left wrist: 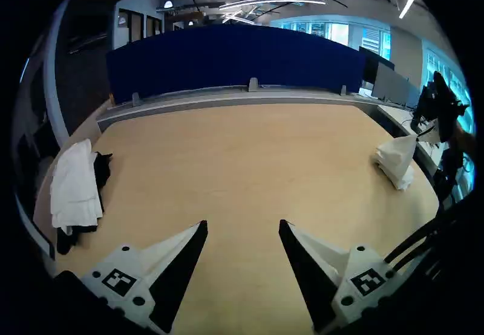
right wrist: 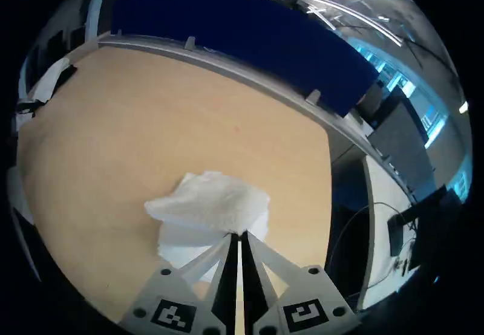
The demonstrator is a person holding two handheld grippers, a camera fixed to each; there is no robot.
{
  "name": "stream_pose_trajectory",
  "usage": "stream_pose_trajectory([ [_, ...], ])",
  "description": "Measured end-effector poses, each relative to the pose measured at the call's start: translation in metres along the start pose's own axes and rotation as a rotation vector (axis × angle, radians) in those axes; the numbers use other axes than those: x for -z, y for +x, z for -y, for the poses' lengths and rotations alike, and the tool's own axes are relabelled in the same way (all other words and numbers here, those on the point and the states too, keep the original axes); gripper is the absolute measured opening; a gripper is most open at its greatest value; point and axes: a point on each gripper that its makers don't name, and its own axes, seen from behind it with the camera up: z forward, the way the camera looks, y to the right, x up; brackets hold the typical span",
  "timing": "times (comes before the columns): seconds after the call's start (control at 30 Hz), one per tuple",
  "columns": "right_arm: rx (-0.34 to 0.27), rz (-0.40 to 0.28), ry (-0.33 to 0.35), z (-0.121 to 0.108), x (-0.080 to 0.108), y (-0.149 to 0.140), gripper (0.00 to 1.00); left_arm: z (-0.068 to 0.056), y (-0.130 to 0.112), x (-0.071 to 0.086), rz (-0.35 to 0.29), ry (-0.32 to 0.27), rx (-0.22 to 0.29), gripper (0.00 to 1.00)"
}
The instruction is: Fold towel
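While my right gripper (right wrist: 239, 236) has its two fingers drawn almost together, it holds a pinch of the white towel (right wrist: 209, 205) between the tips. The cloth bunches in a rumpled mound just ahead of the fingers, one part raised off the bench (right wrist: 151, 129) and a flatter layer lying beneath it. In the left gripper view I see the same towel (left wrist: 396, 159) far off to the right, near the bench's edge, pulled up to a peak at its upper right. My left gripper (left wrist: 242, 226) is spread wide with nothing between its fingers. It points across bare pale wood, well apart from the towel. At the far left edge of the bench lies a pile of white cloth (left wrist: 74, 184) with something black (left wrist: 101, 167) beside and under it. A dark blue partition (left wrist: 242, 57) runs along the back of the bench above a grey rail. Beyond it I make out ceiling light strips, and bright windows to the right.
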Motion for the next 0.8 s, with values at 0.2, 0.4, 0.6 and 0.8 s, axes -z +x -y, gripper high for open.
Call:
stream_pose_trajectory([
  [0.2,-0.062,0.043,-0.013,-0.004,-0.013,-0.039,0.03,0.001,-0.003,0.003,0.011,0.006,-0.019,0.87],
  [0.4,-0.123,0.098,-0.026,-0.004,-0.026,-0.079,0.03,0.001,-0.004,0.006,0.018,0.010,-0.029,0.87],
  [0.6,-0.182,0.146,-0.029,0.002,-0.044,-0.107,0.03,0.000,-0.005,0.008,0.026,0.012,-0.047,0.87],
  [0.8,-0.238,0.179,-0.027,0.010,-0.061,-0.122,0.03,0.001,0.000,0.009,0.022,0.015,-0.058,0.87],
])
